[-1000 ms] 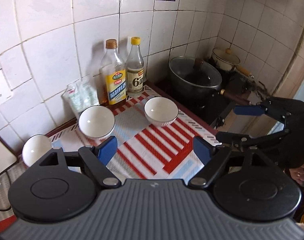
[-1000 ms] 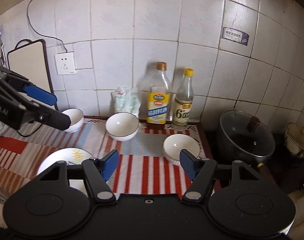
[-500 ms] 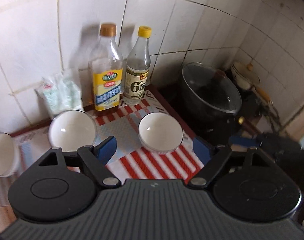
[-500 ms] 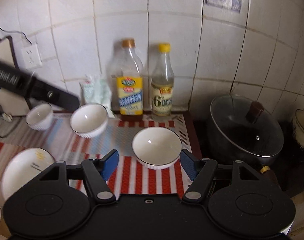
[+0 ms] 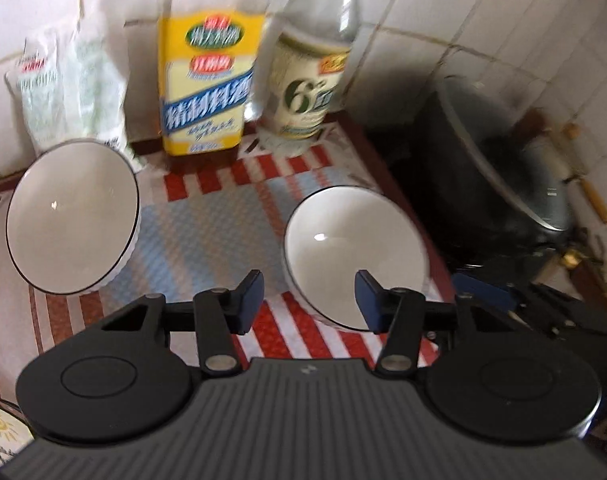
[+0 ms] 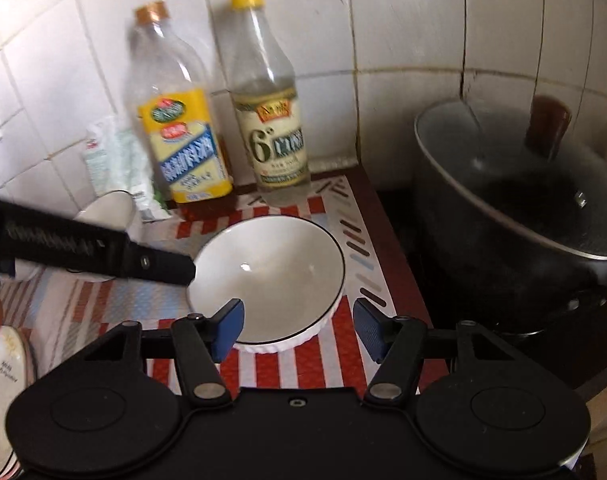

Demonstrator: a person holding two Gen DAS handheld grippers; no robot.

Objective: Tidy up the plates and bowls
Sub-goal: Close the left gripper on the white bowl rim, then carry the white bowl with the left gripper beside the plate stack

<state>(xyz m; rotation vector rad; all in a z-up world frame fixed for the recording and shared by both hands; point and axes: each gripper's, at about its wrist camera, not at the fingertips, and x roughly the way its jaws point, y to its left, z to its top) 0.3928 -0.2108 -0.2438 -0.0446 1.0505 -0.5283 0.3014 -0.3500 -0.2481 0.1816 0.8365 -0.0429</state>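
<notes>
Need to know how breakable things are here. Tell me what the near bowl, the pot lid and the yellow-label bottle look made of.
Near bowl: glazed ceramic by the look, glossy white with a bright highlight, dark rim line and ribbed outside.
Pot lid: apparently glass, see-through, with a metal edge and a brown knob.
Yellow-label bottle: clear, glass or plastic; the blur leaves that open.

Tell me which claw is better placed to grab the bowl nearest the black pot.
Right, probably. The right claw already straddles that bowl, near rim between its closing jaws, untouched. The left claw, jaws also closing, comes in from the bowl's far side, rim only partly between them.
</notes>
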